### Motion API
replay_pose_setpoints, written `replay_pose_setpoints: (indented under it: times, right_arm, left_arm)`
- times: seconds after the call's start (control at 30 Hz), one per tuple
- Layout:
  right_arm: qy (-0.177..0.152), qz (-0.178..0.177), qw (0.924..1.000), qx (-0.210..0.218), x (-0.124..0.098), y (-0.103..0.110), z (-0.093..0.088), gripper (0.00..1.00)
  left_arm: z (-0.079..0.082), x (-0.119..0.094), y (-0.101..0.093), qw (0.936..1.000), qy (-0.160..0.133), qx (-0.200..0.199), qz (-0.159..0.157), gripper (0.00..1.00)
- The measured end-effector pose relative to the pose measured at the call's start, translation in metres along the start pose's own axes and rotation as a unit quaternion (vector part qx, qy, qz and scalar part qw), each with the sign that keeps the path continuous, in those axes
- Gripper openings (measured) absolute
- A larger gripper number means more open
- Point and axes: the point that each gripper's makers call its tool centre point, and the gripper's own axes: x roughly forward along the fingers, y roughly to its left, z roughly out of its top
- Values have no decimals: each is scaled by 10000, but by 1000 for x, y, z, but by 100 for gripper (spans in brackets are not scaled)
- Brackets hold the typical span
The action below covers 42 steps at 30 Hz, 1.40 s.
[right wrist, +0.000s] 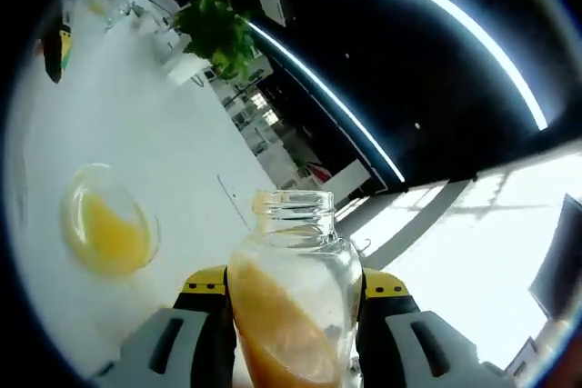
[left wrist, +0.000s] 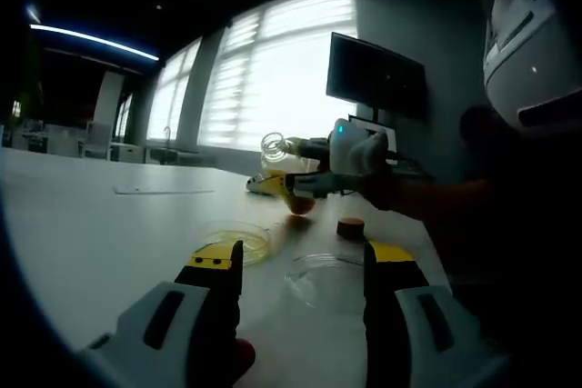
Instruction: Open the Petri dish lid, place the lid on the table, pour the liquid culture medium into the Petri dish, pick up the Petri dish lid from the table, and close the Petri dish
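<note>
Left gripper view: left gripper (left wrist: pixel 300 265) fingers wide, empty; Petri dish lid (left wrist: pixel 327 279) lies just ahead between them, nearer than right gripper (left wrist: pixel 314 184), clamped on tilted culture medium bottle (right wrist: pixel 293 302).

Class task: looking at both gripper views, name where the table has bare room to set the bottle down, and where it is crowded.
Bare table lies left of the filled Petri dish, out to the flat strip. Crowded: around the dish, the lid, the brown cap and the right gripper holding the bottle.
</note>
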Motion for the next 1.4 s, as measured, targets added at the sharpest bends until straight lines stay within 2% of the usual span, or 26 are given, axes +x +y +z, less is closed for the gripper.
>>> replay_pose_setpoints:
  times: [0.17, 0.3, 0.57, 0.7, 0.83, 1.23, 1.3, 1.33, 1.4]
  right_arm:
    - [17, -76, 9989, 471, 0, -15, -5, 47]
    - [49, -171, 9955, 931, 0, -29, -11, 47]
    - [80, -301, 9874, 1553, 0, -50, -23, 47]
    - [81, -386, 9805, 1927, 0, -61, -30, 47]
    - [131, -471, 9705, 2361, -1, -72, -40, 47]
    - [183, -696, 9492, 3064, -5, -91, -58, 47]
    - [179, -706, 9432, 3242, -6, -92, -61, 47]
    - [170, -728, 9322, 3540, -6, -93, -64, 47]
    - [185, -701, 9161, 3942, -7, -95, -68, 47]
  left_arm:
    - [0, 0, 0, 10000, 8, -6, -4, 45]
    - [-1, 0, 0, 10000, 15, -15, -8, 45]
    - [-1, 0, 0, 10000, 28, -13, 4, 45]
    - [-1, 1, 0, 10000, 44, -9, 9, 45]
    - [-2, 1, 0, 10000, 52, -5, 10, 45]
    - [-2, 1, 0, 10000, 69, -5, 34, 45]
    - [-2, 1, 1, 10000, 73, -3, 38, 45]
    - [-2, 1, 0, 10000, 71, -3, 37, 45]
    - [-2, 1, 1, 10000, 73, 1, 43, 45]
